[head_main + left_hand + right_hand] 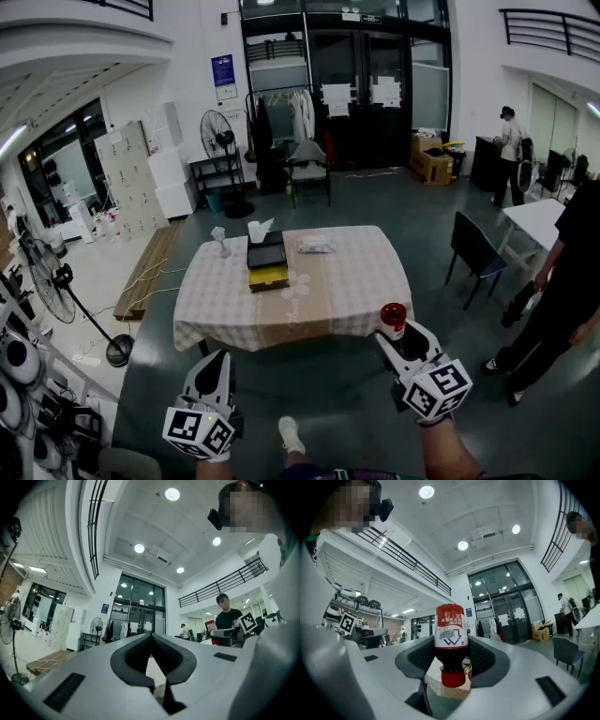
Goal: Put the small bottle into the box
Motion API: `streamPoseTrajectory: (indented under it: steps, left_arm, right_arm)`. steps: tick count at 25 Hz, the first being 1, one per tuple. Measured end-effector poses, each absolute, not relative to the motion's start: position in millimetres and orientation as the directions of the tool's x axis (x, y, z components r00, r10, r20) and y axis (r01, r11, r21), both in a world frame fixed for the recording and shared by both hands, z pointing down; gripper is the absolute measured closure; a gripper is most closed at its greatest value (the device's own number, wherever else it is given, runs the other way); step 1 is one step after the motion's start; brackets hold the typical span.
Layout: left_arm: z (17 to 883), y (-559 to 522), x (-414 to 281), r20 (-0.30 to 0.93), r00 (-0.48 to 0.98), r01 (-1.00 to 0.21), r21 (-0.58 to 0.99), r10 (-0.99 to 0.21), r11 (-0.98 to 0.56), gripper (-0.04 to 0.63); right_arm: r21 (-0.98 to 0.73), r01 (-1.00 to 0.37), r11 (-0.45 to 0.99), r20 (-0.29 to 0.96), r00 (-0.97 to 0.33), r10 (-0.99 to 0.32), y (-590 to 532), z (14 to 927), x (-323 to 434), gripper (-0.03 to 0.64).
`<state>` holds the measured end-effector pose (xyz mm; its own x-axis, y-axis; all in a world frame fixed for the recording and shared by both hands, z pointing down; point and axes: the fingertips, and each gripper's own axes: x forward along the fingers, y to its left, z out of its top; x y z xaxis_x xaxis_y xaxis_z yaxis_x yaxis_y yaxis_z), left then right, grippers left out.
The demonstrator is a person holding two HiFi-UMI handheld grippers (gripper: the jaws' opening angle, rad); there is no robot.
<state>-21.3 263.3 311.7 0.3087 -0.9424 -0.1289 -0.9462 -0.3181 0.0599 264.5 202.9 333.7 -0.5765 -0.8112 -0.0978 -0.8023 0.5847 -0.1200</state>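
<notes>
Small bottle (451, 632): clamped cap-down in right claw (451, 660), jaws wide round its body. Left claw (151, 644): jaws together, empty. Box (267, 255): on worktop (347, 291), well ahead. Step: carrying. Next, probably: approach worktop, lower bottle into box

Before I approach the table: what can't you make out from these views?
- Head view: the box is too small to tell if it is open.
- Head view: the right hand-held gripper covers the small bottle except its red end.
- Gripper views: the jaws hide most of the table.
</notes>
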Motion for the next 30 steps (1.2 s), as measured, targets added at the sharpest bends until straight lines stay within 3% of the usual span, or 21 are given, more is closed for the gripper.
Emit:
streamPoseTrajectory:
  steps: [30]
  left_arm:
    - [321,249,-25,-0.113,0.316,-0.944,0.057,-0.942,-0.324,0.572]
  right_arm:
    - [-0.123,-0.789,0.602,-0.115,-0.591,-0.798,193,341,251,0.391]
